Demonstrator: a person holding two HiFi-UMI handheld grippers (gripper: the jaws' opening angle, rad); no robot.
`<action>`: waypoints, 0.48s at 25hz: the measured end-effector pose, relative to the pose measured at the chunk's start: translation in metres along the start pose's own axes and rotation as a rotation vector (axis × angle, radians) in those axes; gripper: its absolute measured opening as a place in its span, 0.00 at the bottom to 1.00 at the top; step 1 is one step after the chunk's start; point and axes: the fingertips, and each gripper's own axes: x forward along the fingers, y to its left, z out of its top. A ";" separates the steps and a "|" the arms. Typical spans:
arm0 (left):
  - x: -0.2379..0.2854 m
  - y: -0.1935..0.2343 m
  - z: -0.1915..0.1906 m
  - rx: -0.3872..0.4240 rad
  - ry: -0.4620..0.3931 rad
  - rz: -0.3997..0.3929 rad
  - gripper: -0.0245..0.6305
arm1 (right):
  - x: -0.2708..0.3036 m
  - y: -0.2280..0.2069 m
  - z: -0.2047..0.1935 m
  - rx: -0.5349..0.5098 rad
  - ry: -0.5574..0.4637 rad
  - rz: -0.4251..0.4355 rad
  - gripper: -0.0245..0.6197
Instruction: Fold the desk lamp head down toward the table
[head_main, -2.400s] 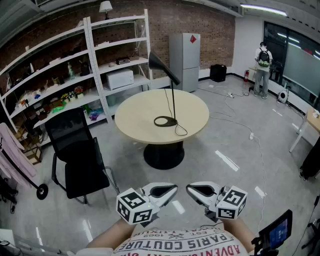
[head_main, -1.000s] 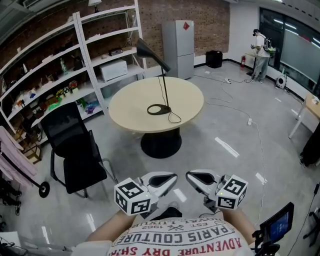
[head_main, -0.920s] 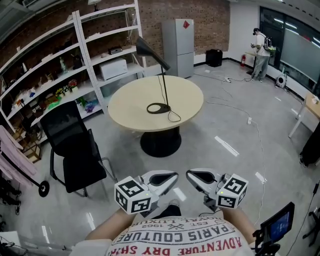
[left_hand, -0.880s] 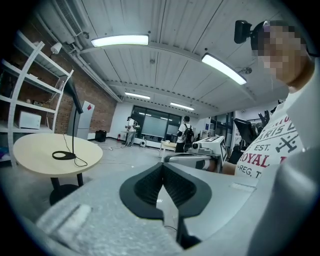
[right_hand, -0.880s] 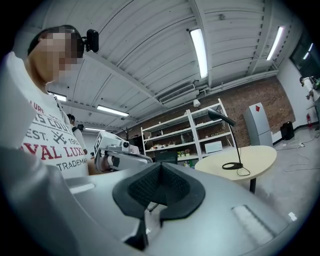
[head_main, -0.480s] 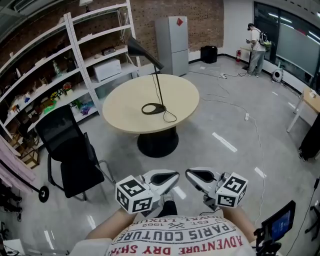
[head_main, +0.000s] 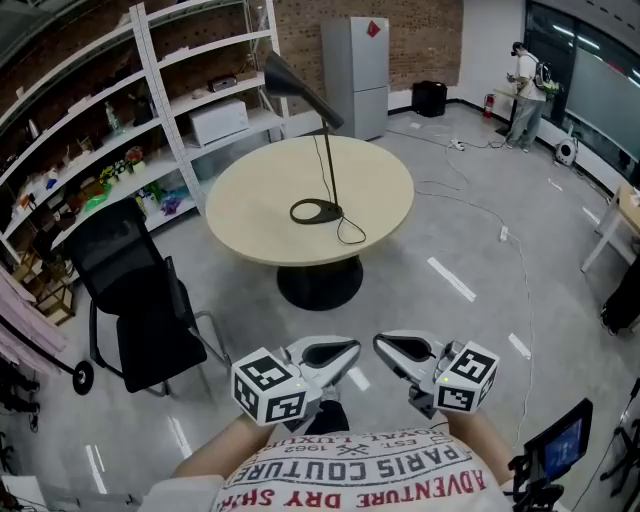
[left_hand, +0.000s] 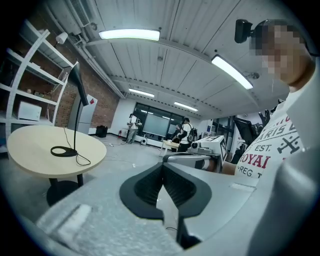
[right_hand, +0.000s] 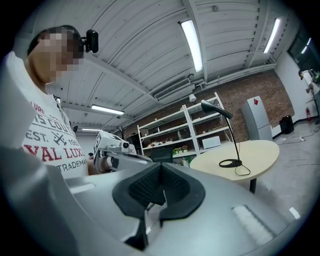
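A black desk lamp stands on the round beige table (head_main: 250, 190). Its ring base (head_main: 316, 211) lies near the table's middle, a thin stem (head_main: 328, 165) rises from it, and the cone head (head_main: 292, 82) tilts up to the left. A cord loops off the base. My left gripper (head_main: 346, 351) and right gripper (head_main: 386, 349) hover close to my chest, well short of the table, tips facing each other. Both are shut with nothing between the jaws. The lamp also shows far off in the left gripper view (left_hand: 75, 100) and the right gripper view (right_hand: 227, 130).
A black office chair (head_main: 135, 290) stands left of the table. White shelving (head_main: 150, 100) lines the brick wall behind, with a grey fridge (head_main: 355, 65) beside it. Cables trail across the floor at right. A person (head_main: 525, 80) stands far back right. Bare floor lies between me and the table.
The table and lamp have grown slightly larger and shifted right in the head view as I came nearer. Both grippers stay shut in the same pose near my chest.
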 end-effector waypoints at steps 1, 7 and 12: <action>0.000 0.010 0.000 -0.010 -0.001 0.006 0.04 | 0.007 -0.006 -0.001 0.005 0.005 0.006 0.04; 0.006 0.081 0.009 -0.053 0.002 0.023 0.04 | 0.056 -0.054 -0.001 0.041 0.012 0.012 0.04; 0.023 0.145 0.026 -0.076 0.017 0.021 0.04 | 0.097 -0.108 0.005 0.080 0.018 -0.006 0.04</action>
